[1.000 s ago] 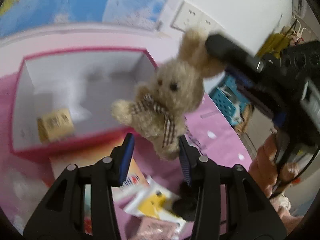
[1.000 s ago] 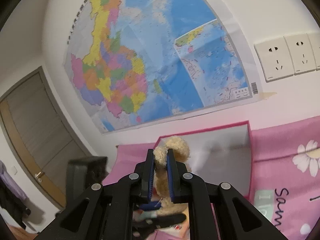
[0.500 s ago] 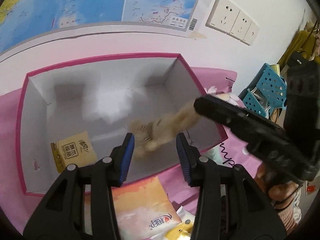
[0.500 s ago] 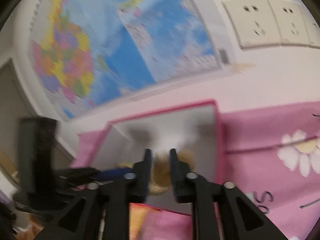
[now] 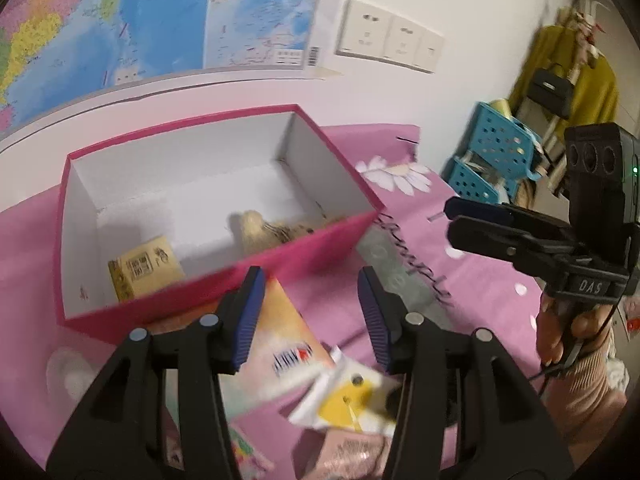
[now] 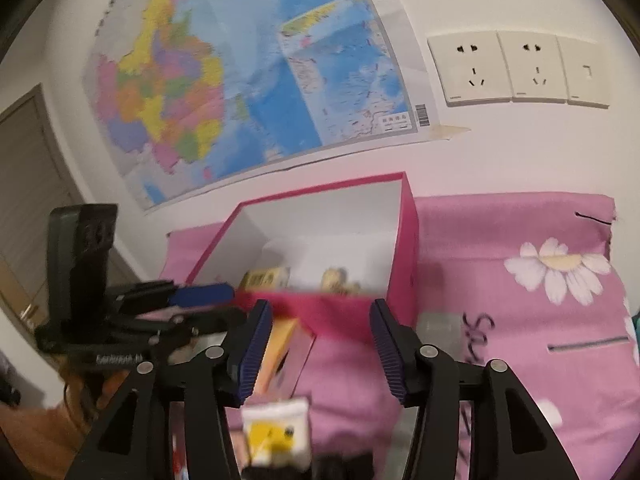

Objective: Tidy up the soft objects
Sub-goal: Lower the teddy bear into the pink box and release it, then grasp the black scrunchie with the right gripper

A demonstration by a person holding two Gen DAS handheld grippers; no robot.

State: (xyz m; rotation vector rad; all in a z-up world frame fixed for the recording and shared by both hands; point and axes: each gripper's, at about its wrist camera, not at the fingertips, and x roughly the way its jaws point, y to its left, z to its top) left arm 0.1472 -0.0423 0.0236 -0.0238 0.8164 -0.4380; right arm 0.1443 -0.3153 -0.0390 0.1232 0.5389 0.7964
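Observation:
A beige plush rabbit [image 5: 266, 230] lies inside the pink box [image 5: 208, 288] near its front wall; it also shows in the right wrist view [image 6: 338, 282]. A small yellow packet [image 5: 144, 270] lies in the box to its left. My left gripper [image 5: 310, 312] is open and empty in front of the box. My right gripper [image 6: 320, 344] is open and empty, also in front of the box; in the left wrist view it [image 5: 472, 220] hangs to the right of the box.
The box stands on a pink flowered cloth [image 6: 520, 320] against a wall with a map [image 6: 240, 80] and sockets [image 6: 516, 68]. Flat packets [image 5: 288, 344] and a white-yellow sachet [image 5: 348, 400] lie in front of the box. Blue baskets [image 5: 488, 160] stand at the right.
My right gripper carried the rabbit into the box, opened and let it go, then drew back. The rabbit now rests in the box. My left gripper stayed open.

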